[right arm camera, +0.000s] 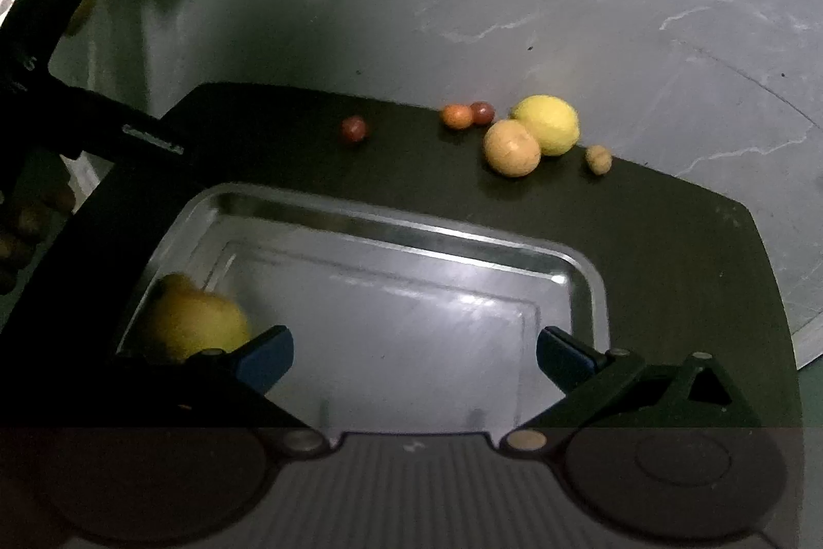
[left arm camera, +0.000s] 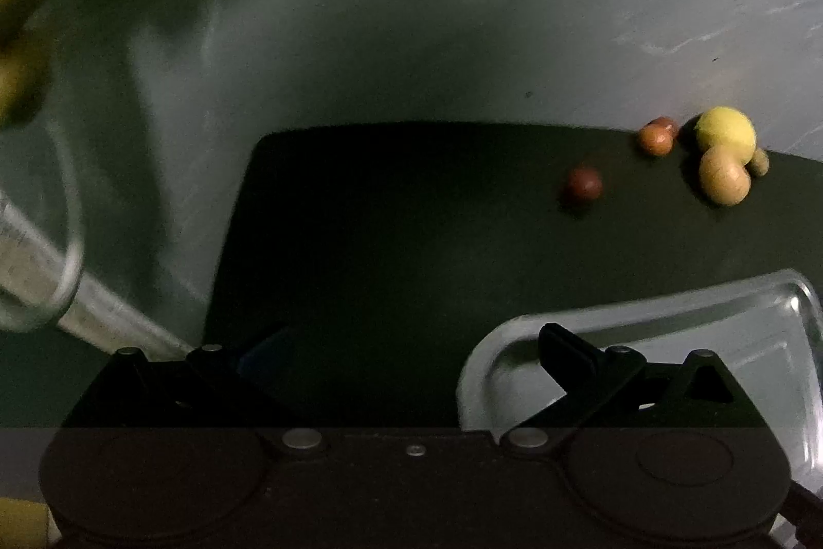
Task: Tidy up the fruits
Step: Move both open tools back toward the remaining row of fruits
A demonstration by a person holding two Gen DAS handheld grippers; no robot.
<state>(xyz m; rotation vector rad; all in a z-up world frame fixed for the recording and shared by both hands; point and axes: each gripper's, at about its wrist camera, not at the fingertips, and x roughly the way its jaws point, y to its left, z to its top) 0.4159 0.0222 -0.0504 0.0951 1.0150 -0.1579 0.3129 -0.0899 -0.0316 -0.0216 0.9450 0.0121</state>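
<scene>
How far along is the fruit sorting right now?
One yellow fruit already lies in the metal tray. Both grippers, right and left, are open and empty. Left on the dark mat: lemon, tan fruit and four small ones.

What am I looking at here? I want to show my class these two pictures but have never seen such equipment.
A person holds two hand-held grippers, each carrying a camera looking along its fingers. One picture comes from the left gripper, the other from the right gripper; both are open and hold nothing. Below lies a dark mat with a shiny metal tray. One blurred yellow fruit sits in the tray. On the mat beyond wait a yellow lemon, a tan round fruit and several small reddish-brown fruits.
</scene>
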